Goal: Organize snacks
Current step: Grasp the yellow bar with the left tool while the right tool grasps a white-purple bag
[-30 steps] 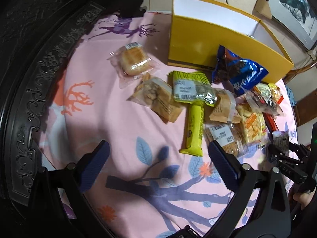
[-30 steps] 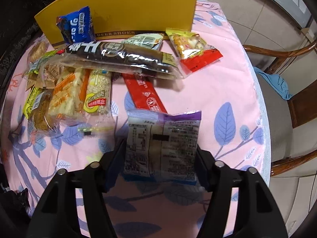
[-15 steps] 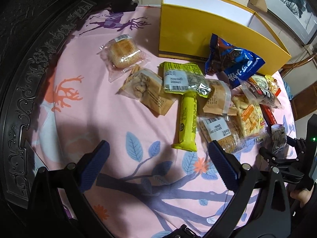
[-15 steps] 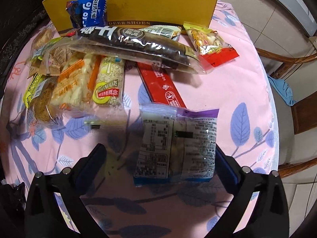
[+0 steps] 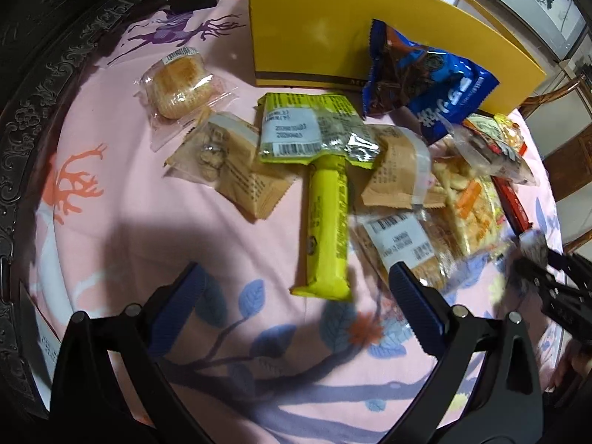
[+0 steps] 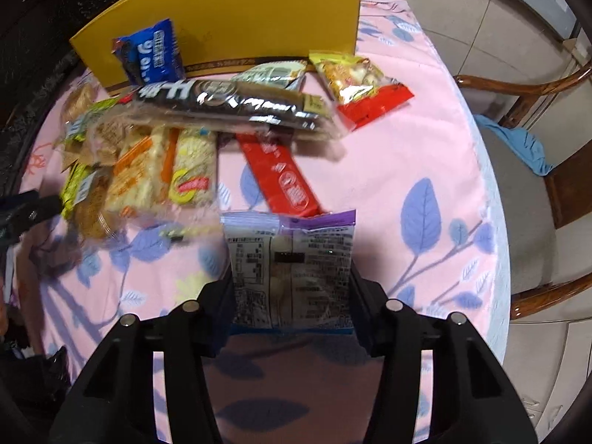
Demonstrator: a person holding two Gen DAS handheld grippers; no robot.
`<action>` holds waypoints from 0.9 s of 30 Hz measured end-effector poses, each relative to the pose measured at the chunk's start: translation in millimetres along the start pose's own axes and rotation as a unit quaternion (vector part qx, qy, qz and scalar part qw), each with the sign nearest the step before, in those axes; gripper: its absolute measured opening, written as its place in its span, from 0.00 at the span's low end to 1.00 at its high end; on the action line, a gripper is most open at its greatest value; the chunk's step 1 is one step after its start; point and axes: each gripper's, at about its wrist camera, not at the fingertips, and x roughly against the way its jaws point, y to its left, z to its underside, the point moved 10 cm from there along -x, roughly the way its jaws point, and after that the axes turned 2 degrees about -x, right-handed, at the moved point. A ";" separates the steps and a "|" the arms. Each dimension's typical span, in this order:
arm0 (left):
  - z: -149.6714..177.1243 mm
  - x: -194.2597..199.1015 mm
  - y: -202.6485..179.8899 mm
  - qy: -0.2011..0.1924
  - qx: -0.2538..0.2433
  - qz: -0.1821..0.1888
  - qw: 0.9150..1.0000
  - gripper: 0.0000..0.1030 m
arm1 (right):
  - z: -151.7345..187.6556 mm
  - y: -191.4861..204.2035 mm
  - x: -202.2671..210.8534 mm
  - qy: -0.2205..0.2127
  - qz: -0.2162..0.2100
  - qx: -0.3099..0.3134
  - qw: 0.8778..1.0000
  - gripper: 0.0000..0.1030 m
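A pile of wrapped snacks lies on the pink cloth in front of a yellow box. My left gripper hangs open above the lower end of a long yellow bar, its blue pads on either side and clear of it. In the right wrist view my right gripper is closing, and its pads press both sides of a clear packet with a purple top edge. A red bar lies just beyond that packet. The right gripper also shows at the edge of the left wrist view.
A round cake in clear wrap, brown paper packets, a blue bag and a long dark pack crowd the cloth. A carved dark table rim runs on the left. A wooden chair stands beside the table.
My left gripper sank closer to the cloth, over the yellow bar. The right jaws opened wide around the purple-edged packet, then closed in on it again.
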 end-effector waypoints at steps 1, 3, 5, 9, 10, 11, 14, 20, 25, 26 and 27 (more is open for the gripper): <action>-0.8 -3.1 1.0 0.002 0.003 0.002 1.000 0.98 | 2.7 1.6 -1.2 0.004 0.000 0.003 1.000 0.53; -1.1 -11.5 6.5 0.009 0.011 0.005 1.000 0.98 | 7.6 3.1 -0.2 0.003 0.003 0.005 1.000 0.53; -0.9 -17.1 15.7 0.013 0.019 -0.004 1.000 0.98 | 8.0 4.8 -0.3 0.004 0.005 0.006 1.000 0.53; 1.7 -25.9 19.1 0.016 0.032 0.013 0.999 0.95 | 3.7 7.2 -2.5 0.001 0.004 0.004 1.000 0.54; 0.9 -25.9 15.7 0.012 0.024 0.013 1.000 0.91 | 3.5 9.8 -2.6 0.001 0.006 0.005 1.000 0.54; -0.1 -26.7 7.8 0.010 0.005 0.008 1.000 0.88 | 5.0 8.2 -0.8 0.001 0.006 0.006 1.000 0.55; -4.3 -28.2 -13.0 0.003 -0.044 -0.008 0.999 0.73 | 5.5 8.7 -1.1 0.001 0.008 0.009 1.000 0.56; -20.7 -27.9 -11.8 -0.009 -0.030 -0.017 0.999 0.23 | 4.4 9.3 -2.1 0.000 0.004 0.005 1.000 0.56; -15.1 -24.9 -18.8 -0.012 -0.045 -0.020 0.999 0.21 | 4.7 8.8 -1.6 -0.001 0.008 0.009 1.000 0.55; -11.4 -23.6 -19.6 -0.011 -0.041 -0.014 0.999 0.20 | 4.6 8.7 -1.3 -0.002 0.008 0.009 1.000 0.54; -7.7 -21.5 -17.7 -0.006 -0.032 -0.006 0.999 0.20 | 4.3 8.5 -0.5 -0.003 0.006 0.007 1.000 0.54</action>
